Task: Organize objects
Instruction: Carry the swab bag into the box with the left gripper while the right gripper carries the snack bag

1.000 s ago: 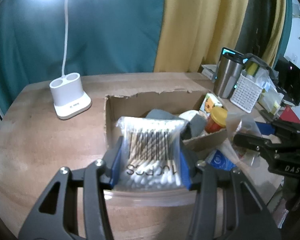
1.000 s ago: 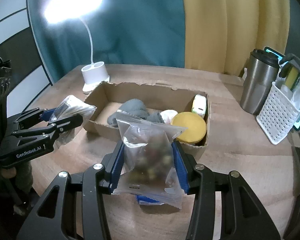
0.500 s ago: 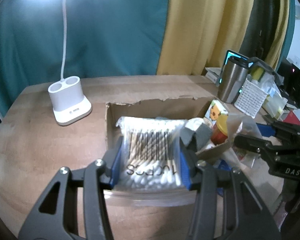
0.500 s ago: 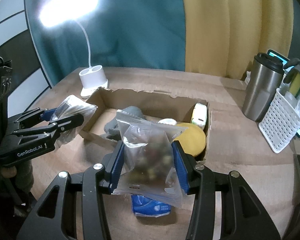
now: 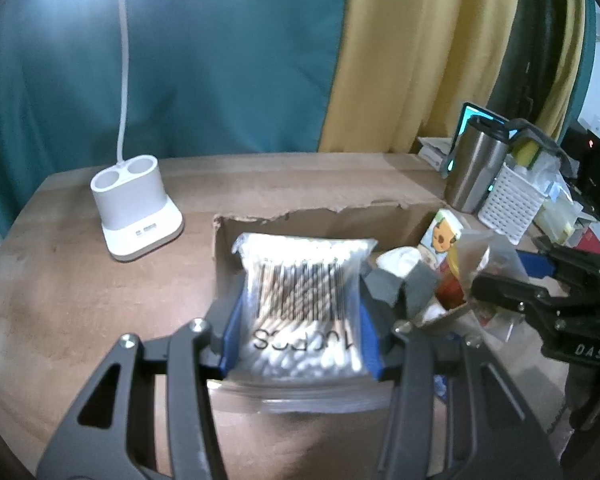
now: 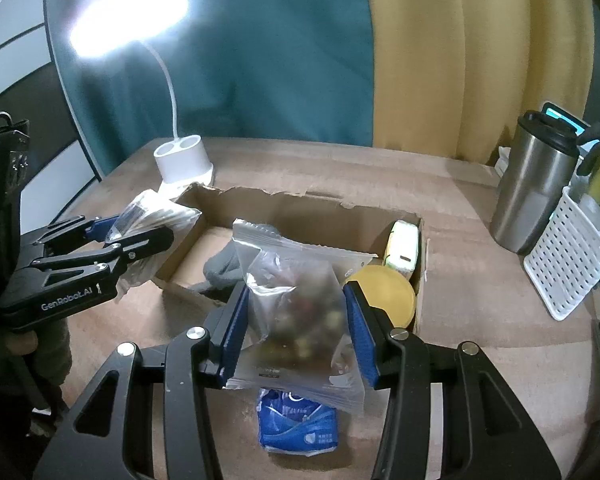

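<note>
Both grippers have come higher and nearer the box [image 6: 300, 216] than a second ago, each carrying its bag along; the blue packet [image 6: 298, 424], before mostly hidden under the right bag, now shows on the table just in front of the box.

Part of the sorting looks done. Inside the box lie a grey cloth [image 6: 224, 264], a yellow lid [image 6: 384, 300] at the right end and a small carton [image 6: 402, 246] standing against the right wall; something white shows beside the cloth in the left view. Left to do, as I judge it: both bags go in, and the blue packet, if it belongs with the rest. The left end of the box floor is bare cardboard, so there is room.

The left gripper [image 5: 300, 316] is clamped on the swab bag [image 5: 300, 292], its blue pads pressing the bag's two sides, the bag upright over the box's near left corner. In the right view this gripper hangs just left of the box, the bag's top reaching the rim.

The right gripper [image 6: 296, 324] is clamped on a snack bag [image 6: 296, 300], a clear zip bag of dark mixed pieces, pads set wide around its bulge. It is held above the box's near wall, toward the right half, with the zip edge up.
</note>
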The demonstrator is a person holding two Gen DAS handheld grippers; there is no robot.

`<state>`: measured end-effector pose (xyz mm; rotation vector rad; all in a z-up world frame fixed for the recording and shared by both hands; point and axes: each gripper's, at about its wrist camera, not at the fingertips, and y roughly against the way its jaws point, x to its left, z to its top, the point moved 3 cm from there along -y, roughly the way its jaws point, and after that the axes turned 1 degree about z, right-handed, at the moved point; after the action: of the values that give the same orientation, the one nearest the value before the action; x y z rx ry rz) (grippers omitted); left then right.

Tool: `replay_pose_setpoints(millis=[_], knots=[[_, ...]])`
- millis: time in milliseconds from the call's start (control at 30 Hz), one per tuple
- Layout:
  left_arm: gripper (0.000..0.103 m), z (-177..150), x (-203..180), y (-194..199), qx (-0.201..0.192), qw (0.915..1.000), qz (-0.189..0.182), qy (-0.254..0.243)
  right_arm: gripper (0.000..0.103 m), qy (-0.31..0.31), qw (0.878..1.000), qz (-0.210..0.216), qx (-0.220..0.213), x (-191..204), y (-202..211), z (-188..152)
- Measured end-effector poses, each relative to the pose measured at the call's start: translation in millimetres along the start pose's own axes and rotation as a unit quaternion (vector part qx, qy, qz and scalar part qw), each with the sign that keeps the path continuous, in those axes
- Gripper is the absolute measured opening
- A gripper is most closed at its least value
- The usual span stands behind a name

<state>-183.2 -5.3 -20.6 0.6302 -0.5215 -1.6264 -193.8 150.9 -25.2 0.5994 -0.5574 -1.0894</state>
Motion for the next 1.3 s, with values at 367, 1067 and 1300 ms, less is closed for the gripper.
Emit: replay_pose_setpoints(millis=[367, 1067, 1300], knots=[[0.049, 3.3, 4.9, -19.7, 0.009, 0.9999, 0.01, 0.003, 0.05, -0.001, 1.0, 0.002, 0.002, -3.6, -7.8, 5.6], [0.053, 5.5, 9.0, -44.4, 0.033, 0.9991, 0.02, 0.016, 0.05, 0.0, 1.0, 0.006, 0.0, -6.9, -22.7, 19.2], [0.063, 9.3, 13.0, -45.3, 0.031, 0.9991, 0.01, 0.027, 0.05, 0.004, 1.0, 0.008, 0.002, -7.5, -25.7, 23.5]])
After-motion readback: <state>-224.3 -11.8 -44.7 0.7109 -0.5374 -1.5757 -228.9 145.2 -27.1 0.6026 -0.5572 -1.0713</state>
